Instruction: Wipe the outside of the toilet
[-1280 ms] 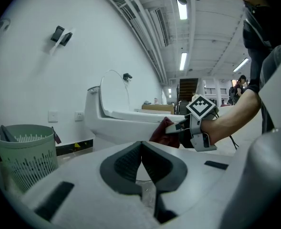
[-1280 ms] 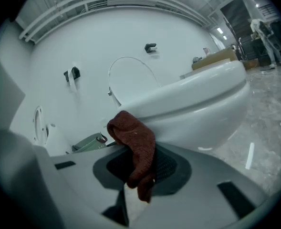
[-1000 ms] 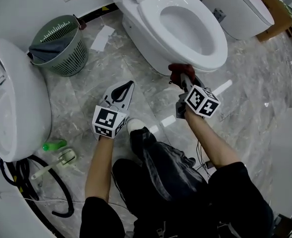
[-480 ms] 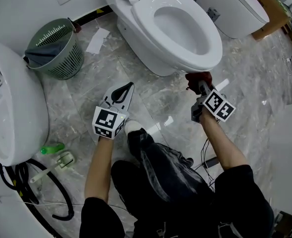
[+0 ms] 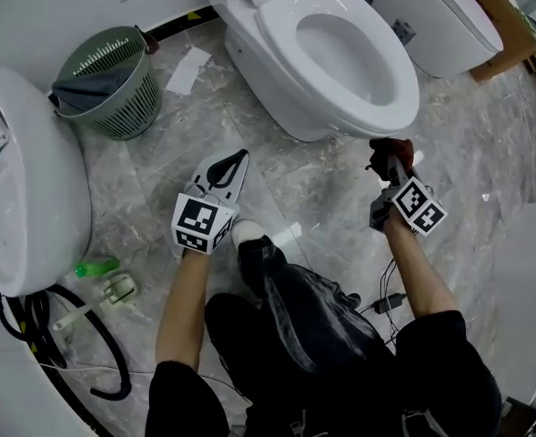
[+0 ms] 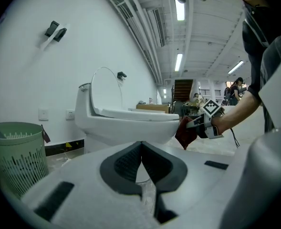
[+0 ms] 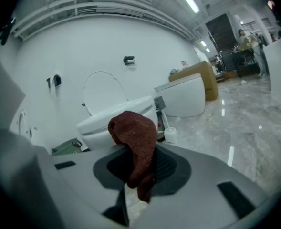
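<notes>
The white toilet (image 5: 340,53) stands on the grey floor (image 5: 486,153) with its lid up and its seat down. My right gripper (image 5: 392,162) has its jaws squeezed on a dark red cloth (image 5: 389,146). The cloth sits just beside the front of the bowl, under the rim. My left gripper (image 5: 234,159) points at the toilet from nearby, with its jaws pressed together and nothing in them. Each gripper has a cube with black and white squares on it.

Left of the toilet stands a green basket (image 5: 122,107) with a dark grey bag (image 5: 84,87) inside. A white paper (image 5: 187,69) lies near it. A second toilet (image 5: 31,189) is at my far left, with a green bottle (image 5: 97,267) on the floor beside it.
</notes>
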{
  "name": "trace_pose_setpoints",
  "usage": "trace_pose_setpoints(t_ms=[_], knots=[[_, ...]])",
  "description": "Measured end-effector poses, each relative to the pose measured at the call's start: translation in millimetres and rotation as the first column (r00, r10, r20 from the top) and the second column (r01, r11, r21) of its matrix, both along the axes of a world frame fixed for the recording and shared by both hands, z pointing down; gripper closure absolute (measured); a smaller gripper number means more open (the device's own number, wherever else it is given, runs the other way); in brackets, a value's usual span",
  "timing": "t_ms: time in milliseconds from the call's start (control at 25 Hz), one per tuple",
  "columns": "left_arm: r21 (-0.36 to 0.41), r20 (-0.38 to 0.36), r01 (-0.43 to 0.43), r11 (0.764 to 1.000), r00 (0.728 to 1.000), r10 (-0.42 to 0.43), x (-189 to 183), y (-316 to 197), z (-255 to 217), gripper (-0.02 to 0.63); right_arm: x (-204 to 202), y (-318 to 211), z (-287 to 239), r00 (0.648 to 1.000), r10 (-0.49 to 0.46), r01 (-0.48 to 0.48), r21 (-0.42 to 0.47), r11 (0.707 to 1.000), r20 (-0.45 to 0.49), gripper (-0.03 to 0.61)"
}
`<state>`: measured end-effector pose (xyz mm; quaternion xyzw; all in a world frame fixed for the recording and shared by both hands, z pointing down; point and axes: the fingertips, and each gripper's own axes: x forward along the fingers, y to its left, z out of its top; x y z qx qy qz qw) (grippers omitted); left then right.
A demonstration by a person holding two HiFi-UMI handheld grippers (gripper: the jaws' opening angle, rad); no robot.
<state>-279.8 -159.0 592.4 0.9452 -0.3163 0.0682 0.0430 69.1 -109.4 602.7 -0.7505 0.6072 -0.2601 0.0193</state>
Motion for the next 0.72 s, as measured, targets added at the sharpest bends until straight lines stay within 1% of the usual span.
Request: trace_pose_setpoints(t_ms=[80,120,200,320,440,600,720], knots=[[0.000,0.003,0.005,1.000,1.000,-0.005,-4.7,-1.2,0.0,0.606,-21.1,7.2,-5.4,0.998,-0.046,0.047,0.021,0.999,-0.041,0.500],[-0.002,0.003,0.008,1.000,1.000,-0.008,-7.2,-1.8,0.2,0.606,-32.7,9.3,-9.0,0.997,-0.064,0.065,0.037,0.997,-0.042,0.500],[-0.005,0.003,0.014,1.000,1.000,-0.014,-11.4,-2.8,1.7,0.606,-56.8,8.4,-14.2,0.996,-0.094,0.094,0.064,0.994,-0.005,0.500],[-0.008,-0.003,0.031,0.999,1.000,-0.031,-18.8,-4.5,5.1,0.606,-99.7,-5.4,-14.2,0.986,-0.155,0.151,0.076,0.986,0.057,0.500],[-0.009,-0.016,0.060,0.998,0.998,-0.060,-32.5,-11.6,5.1,0.606,-150.7,-31.5,-8.9,0.969,-0.232,0.226,0.076,0.971,0.081,0.500],[-0.012,-0.017,0.077,0.997,0.997,-0.077,-52.9,-21.9,4.5,0.606,-217.4,-75.8,-2.2,0.952,-0.276,0.268,0.074,0.961,0.136,0.500],[-0.012,-0.018,0.085,0.996,0.996,-0.085,-65.9,-29.1,5.8,0.606,-261.2,-116.9,-4.5,0.945,-0.310,0.302,0.082,0.950,0.108,0.500]])
